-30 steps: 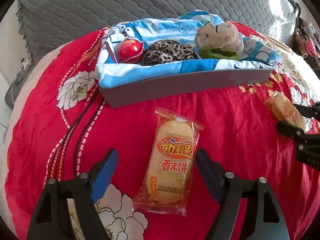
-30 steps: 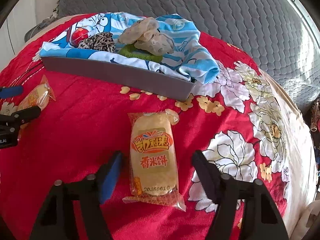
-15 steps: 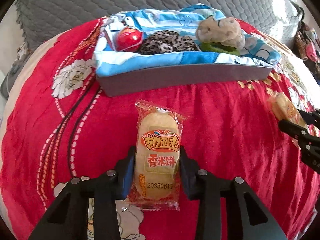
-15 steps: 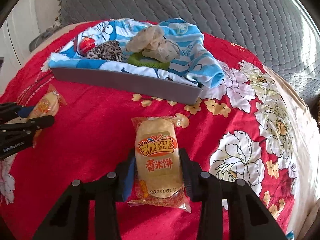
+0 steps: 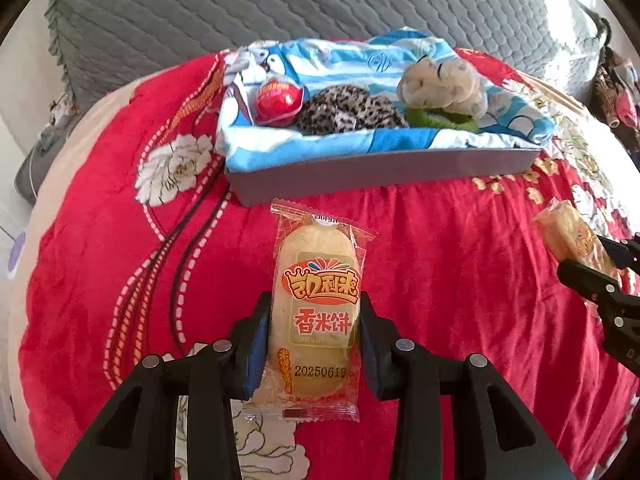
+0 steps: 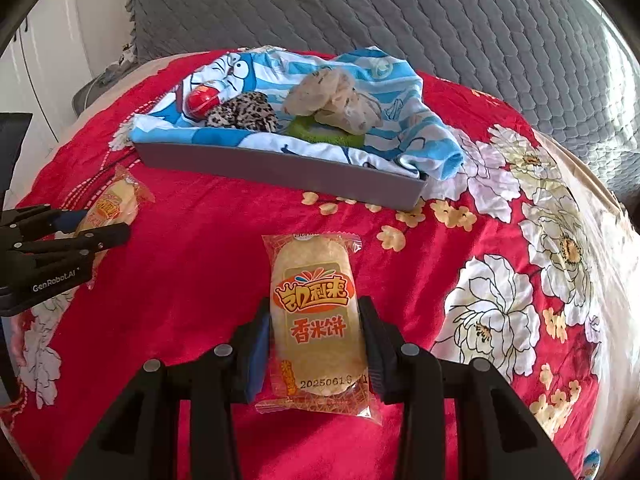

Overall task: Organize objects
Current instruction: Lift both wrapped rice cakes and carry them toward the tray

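While clamped, each rice cracker packet point(image 5: 314, 312) point(image 6: 316, 320) sits between fingers point(image 5: 256, 332).

You're over a bed w/ a red floral blanket point(image 6: 208, 264): white peonies & yellow blossoms on the right side, cream border at the edges. Behind it, a grey quilted cover point(image 6: 420, 12) w/ a frilled edge fills the back. White wall point(image 6: 56, 52) far left. Strong daylight washes out the right side. Dark clutter point(image 5: 614, 92) at the far right edge of the left wrist view, too blurred to ID.
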Demonstrator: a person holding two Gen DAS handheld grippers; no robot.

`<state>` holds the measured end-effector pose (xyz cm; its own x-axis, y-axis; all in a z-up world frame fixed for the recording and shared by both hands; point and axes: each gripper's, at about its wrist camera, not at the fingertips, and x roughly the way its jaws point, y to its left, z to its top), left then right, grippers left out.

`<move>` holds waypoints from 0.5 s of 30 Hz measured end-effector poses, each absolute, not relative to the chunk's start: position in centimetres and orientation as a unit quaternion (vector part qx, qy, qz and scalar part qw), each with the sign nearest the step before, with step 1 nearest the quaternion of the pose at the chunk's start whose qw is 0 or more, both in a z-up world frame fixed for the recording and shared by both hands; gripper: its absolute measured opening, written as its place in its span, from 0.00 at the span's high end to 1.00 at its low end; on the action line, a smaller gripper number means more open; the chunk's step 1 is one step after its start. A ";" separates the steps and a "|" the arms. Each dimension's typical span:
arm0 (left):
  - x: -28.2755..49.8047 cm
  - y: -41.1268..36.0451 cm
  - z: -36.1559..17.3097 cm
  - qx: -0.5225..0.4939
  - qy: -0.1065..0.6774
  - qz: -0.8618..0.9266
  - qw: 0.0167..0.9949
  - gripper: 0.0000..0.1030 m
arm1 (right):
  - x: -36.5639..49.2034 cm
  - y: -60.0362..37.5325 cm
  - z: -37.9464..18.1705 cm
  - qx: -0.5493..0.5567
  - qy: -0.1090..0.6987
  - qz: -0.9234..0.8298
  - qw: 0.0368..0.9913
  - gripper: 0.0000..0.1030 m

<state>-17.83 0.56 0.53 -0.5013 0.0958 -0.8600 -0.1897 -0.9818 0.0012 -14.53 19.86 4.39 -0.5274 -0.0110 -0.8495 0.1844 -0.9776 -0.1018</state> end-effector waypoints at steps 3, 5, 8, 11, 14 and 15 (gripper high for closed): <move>-17.5 0.4 1.3 -0.488 0.045 0.868 0.080 0.61 | -14.2 19.7 5.0 0.478 0.081 -0.873 0.058 0.60; -17.2 0.3 1.8 -0.486 0.044 0.870 0.078 0.61 | -14.1 19.5 5.4 0.476 0.077 -0.874 0.058 0.60; -16.7 0.1 2.4 -0.482 0.043 0.872 0.076 0.61 | -13.6 19.0 6.0 0.473 0.078 -0.875 0.059 0.60; -16.3 0.1 3.1 -0.478 0.041 0.874 0.075 0.61 | -13.1 18.6 6.7 0.470 0.075 -0.877 0.064 0.60; -15.9 0.1 4.0 -0.470 0.039 0.878 0.073 0.61 | -12.6 18.1 7.4 0.468 0.071 -0.878 0.070 0.60; -15.8 0.1 4.4 -0.467 0.037 0.881 0.074 0.61 | -12.4 17.8 7.7 0.464 0.075 -0.880 0.071 0.60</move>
<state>-15.80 0.14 4.41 -0.5535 0.0967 -0.8273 -0.1656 -0.9862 -0.0044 -12.43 17.80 7.72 -0.5596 -0.0556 -0.8269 0.1940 -0.9788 -0.0654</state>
